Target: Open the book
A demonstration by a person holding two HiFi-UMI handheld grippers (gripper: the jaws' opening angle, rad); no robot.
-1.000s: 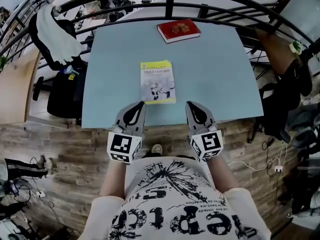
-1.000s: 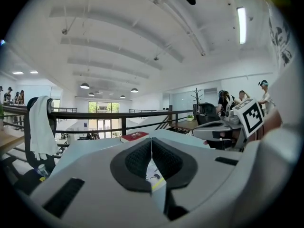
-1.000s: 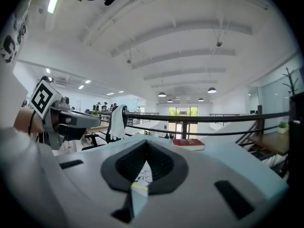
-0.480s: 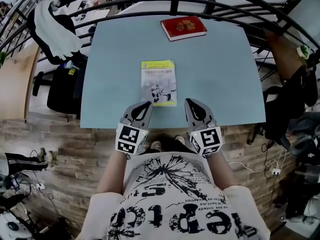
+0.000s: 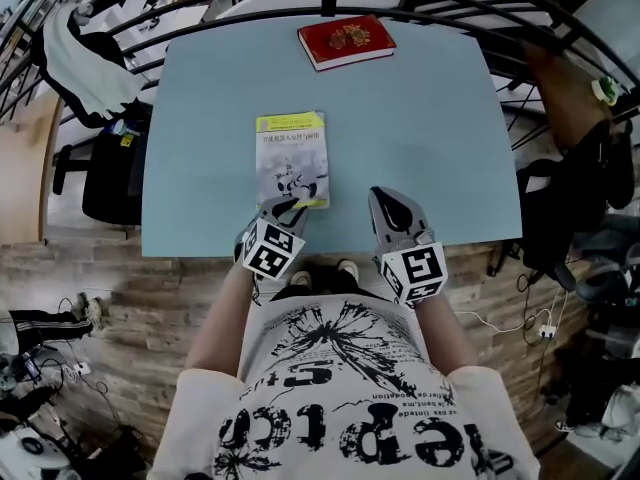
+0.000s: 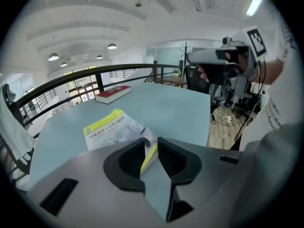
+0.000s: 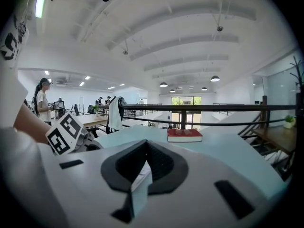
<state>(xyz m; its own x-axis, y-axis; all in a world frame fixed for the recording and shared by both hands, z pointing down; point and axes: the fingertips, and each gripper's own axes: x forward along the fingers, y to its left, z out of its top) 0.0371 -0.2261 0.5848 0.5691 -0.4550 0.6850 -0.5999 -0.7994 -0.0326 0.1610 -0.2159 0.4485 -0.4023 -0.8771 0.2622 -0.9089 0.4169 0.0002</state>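
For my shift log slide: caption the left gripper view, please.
Left gripper, jaws having just opened, straddles the near corner of the yellow book on the blue table, not yet gripping.

The left hand-held gripper (image 6: 152, 142), jaws just opening, straddles the book (image 6: 110, 129).

The person wears a white short-sleeved T-shirt (image 5: 345, 388) printed in black with a spiky splash figure and large lettering. The left gripper (image 5: 287, 205) and the right gripper (image 5: 386, 197) have smooth pale-grey shells that taper toward the tips; black ribbed pads line the jaws; dark rectangular slots mark the housings; each bears a white cube with black square markers, the left cube (image 5: 272, 250) and the right cube (image 5: 413, 273).
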